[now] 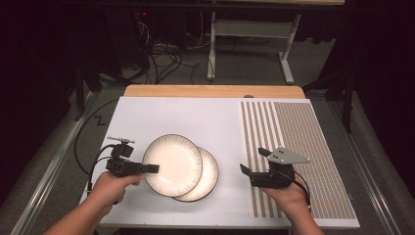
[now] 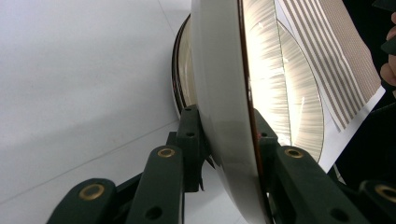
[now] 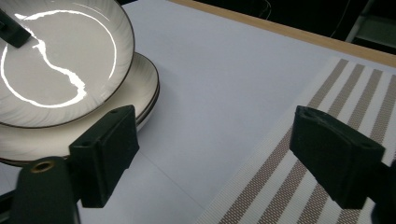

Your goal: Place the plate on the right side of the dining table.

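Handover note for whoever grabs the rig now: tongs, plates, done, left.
Left tongs: shut on the left rim of the top plate, which tilts against the lower plate.
Right tongs: open, nothing between them, over the left edge of the striped mat, apart from both plates.
Plates: overlapping mid-table on the white sheet, the top one offset to the left.
Done: top plate gripped.
Left: probably lift it off and set it down, maybe on the mat; lower plate untouched.

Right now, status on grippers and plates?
Left gripper clamped on top plate rim. Right gripper open, empty, over striped mat. Lower plate underneath.
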